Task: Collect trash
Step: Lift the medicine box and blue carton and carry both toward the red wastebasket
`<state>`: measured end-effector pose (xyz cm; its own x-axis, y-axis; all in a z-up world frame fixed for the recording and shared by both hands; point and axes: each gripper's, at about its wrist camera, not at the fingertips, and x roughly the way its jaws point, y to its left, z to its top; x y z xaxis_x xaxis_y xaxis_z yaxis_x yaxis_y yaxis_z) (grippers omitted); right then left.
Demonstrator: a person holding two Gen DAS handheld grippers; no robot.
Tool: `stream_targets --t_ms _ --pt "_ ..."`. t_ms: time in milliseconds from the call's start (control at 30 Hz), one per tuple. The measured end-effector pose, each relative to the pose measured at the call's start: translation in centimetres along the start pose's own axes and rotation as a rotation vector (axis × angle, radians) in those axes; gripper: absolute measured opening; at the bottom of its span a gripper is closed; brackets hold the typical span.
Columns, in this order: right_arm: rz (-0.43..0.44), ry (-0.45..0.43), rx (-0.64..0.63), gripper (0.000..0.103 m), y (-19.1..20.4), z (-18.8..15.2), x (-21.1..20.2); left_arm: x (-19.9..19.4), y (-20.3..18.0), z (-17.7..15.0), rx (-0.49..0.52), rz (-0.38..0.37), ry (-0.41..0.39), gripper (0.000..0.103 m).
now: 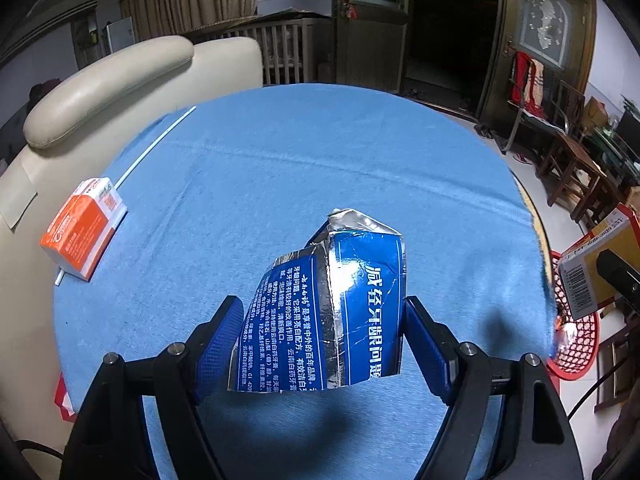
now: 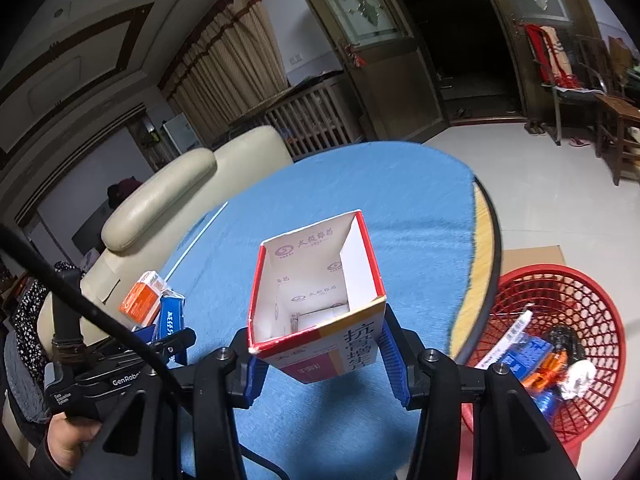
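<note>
The red basket (image 2: 576,292) holds crumpled packaging. The right claw (image 2: 320,360) grips an open-topped carton (image 2: 316,300); the left claw (image 1: 324,344) clamps a crushed blue box (image 1: 324,312).

Dim indoor light, foil glare, soft shadows, dark fisheye-warped edges.

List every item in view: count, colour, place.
toothpaste box: one, blue and silver, crumpled, between the left gripper's pads.
open carton: one, red-edged, white inside, gripped by the right gripper.
orange box: one, orange and white, table's left edge.
straw: one, white, beside the orange box.
basket: one, red, on the floor, trash inside.
table: one, blue cloth.
left gripper: black, blue pads.
right gripper: same.
</note>
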<state>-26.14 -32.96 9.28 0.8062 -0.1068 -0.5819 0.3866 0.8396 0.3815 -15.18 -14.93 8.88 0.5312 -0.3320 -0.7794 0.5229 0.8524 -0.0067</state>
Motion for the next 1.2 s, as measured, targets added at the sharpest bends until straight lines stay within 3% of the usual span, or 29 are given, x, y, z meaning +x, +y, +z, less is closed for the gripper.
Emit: stream_targets --t_ms 467,800,1200 --pt "0.045 0.072 -0.033 0.052 2.2 2.1 5.4 1.8 2.0 1.9 -0.049 0.027 0.025 0.081" --pt "0.022 0.062 0.017 0.052 -0.1 2.4 4.7 3.1 -0.9 1.9 0.002 -0.022 0.047 0.081" --pt "-0.029 0.023 0.079 0.052 -3.3 2.5 2.6 2.5 -1.4 2.0 0.028 -0.030 0.030 0.081"
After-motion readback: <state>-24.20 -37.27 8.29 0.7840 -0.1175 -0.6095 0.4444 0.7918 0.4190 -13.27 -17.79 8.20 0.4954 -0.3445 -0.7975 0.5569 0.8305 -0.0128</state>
